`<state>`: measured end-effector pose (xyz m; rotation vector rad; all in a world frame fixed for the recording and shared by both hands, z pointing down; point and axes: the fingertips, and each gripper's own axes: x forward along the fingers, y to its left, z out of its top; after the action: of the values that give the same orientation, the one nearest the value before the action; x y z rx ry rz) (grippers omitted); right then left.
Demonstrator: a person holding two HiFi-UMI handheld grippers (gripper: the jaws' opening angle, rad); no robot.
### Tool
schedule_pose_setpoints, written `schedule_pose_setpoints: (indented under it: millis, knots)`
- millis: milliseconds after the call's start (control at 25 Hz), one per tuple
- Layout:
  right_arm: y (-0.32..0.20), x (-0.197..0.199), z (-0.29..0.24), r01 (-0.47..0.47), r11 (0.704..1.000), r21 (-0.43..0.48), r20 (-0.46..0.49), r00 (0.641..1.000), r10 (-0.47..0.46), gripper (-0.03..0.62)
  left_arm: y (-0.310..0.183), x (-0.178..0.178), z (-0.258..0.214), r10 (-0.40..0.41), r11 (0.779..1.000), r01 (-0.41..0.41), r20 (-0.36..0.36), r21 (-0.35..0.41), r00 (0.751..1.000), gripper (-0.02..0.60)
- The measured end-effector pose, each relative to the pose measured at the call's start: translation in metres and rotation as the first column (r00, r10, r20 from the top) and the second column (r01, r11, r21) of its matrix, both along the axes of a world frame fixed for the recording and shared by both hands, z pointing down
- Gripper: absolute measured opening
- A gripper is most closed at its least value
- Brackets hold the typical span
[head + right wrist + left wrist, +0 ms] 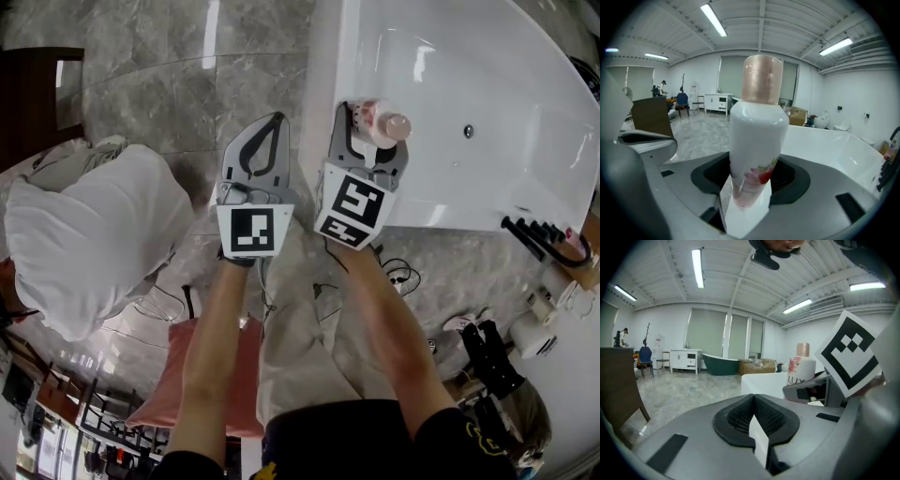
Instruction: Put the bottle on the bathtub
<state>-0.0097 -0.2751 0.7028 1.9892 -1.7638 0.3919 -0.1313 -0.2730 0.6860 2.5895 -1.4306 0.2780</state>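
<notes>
While fingers of the right gripper (749,187) clamp the glossy, rigid, probably light bottle (757,126) low on its body, slippage appears possible; left gripper (754,418) closed, empty.

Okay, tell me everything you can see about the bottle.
The bottle is white, glossy plastic by its look, with a rose-gold cap and a red-and-pink flower print low on its body. It stands upright, clamped between the jaws of the right gripper, over the rim of the white bathtub. Whether its base rests there cannot be told.
</notes>
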Motion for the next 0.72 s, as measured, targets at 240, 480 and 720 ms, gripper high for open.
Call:
schedule_pose_setpoints:
  millis: [240,480,720]
  knots:
    - [0.0,-0.01,-0.001,0.01,1.0,-0.007,0.023,1.0,-0.01,0.23,-0.002,-0.003,0.001,0.002,1.0,-0.002,0.019,-0.003,1.0,0.018]
    - [0.002,-0.016,0.0,0.039,0.999,-0.005,-0.025,0.999,-0.039,0.238,-0.003,-0.005,0.001,-0.006,1.0,0.006,0.008,-0.008,1.0,0.018]
    - [0.004,-0.012,0.011,0.062,0.997,-0.04,-0.043,0.997,-0.063,0.299,-0.004,-0.002,0.004,-0.006,1.0,0.006,0.009,-0.012,1.0,0.018]
